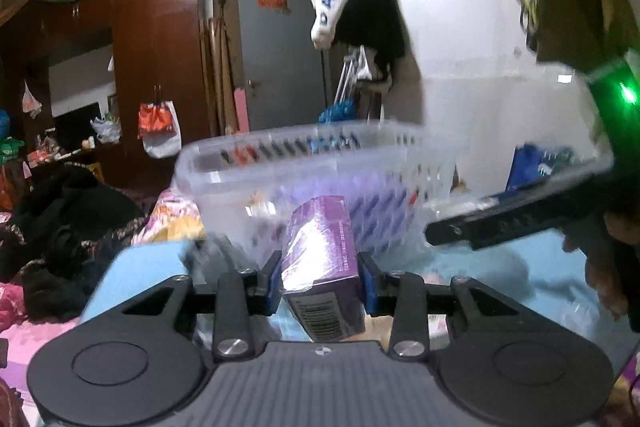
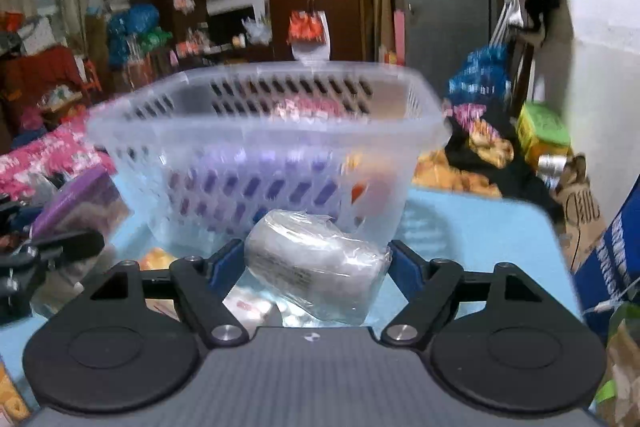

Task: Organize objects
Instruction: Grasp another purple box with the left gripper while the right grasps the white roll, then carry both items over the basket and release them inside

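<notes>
Left gripper (image 1: 319,281) clamped on purple box (image 1: 320,247), long axis toward 12 o'clock — clear basket (image 1: 280,167) dead ahead. Right gripper (image 2: 316,267) squeezing wrapped bundle (image 2: 316,267), basket likewise at 12, just beyond.

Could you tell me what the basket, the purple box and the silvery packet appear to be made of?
The basket looks like translucent moulded plastic: you can see through its slotted walls. The purple box, gripped by the left gripper, seems to be cardboard under glossy film, given its sharp edges, printed barcode and wrinkled shine. The silvery packet, in the right gripper, looks like crinkled clear plastic wrap; its contents are unclear.
</notes>
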Tool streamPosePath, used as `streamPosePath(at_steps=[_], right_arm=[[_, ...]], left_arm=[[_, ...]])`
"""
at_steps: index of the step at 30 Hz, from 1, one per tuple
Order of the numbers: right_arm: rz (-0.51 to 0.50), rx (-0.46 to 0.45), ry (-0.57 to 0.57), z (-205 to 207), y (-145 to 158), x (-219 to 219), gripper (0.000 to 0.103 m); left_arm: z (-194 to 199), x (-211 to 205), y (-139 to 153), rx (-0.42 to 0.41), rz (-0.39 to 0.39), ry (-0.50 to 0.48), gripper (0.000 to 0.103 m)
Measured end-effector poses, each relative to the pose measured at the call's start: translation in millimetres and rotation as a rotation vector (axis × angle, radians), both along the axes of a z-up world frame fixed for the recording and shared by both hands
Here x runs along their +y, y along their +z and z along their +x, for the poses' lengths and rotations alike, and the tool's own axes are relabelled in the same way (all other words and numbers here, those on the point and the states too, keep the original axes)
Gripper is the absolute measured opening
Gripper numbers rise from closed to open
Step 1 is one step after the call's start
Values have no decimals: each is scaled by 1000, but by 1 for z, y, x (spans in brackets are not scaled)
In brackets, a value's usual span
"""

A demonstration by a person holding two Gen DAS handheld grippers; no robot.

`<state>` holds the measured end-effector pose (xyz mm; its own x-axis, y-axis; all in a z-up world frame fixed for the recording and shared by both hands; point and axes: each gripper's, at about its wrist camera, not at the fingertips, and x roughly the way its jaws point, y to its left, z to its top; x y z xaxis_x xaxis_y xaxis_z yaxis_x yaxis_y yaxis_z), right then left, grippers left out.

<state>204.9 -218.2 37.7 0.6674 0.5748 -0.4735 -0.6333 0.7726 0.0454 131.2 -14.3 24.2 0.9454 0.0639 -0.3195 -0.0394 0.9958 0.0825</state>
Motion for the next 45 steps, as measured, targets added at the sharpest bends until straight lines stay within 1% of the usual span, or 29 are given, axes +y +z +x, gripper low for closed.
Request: streamPosePath(at_steps=[4, 7, 13, 17, 20, 25, 27, 30, 34, 37, 41, 45], right_arm=[[48, -73, 18, -15, 34, -11, 79], [69, -117, 20, -19, 53, -11, 79], [90, -116, 13, -4, 68, -6, 79], [91, -160, 15, -2, 69, 2, 79], [94, -173, 21, 2, 71, 11, 79], [68, -201, -5, 13, 78, 23, 79], [59, -188, -25, 23, 78, 27, 79], [57, -152, -40, 38, 74, 32, 79], [30, -97, -57, 59, 59, 40, 79], [6, -64, -64, 67, 48, 45, 79], [-28, -55, -82, 71, 40, 49, 79], [-19, -46, -65, 74, 42, 52, 79]], left_arm=[[-6, 2, 25, -51, 4, 0, 41], [-7, -2, 39, -80, 25, 6, 41], [0, -5, 57, -95, 36, 9, 41], [6, -3, 68, -110, 34, 12, 41], [15, -3, 77, -110, 43, 19, 41], [38, 0, 91, -84, 60, 38, 41], [49, 4, 95, -79, 69, 55, 41], [68, 13, 96, -43, 59, 77, 41], [96, 29, 87, 31, 31, 101, 41], [113, 38, 76, 83, 29, 124, 41], [124, 47, 69, 118, 29, 154, 41], [135, 54, 66, 152, 43, 180, 41]])
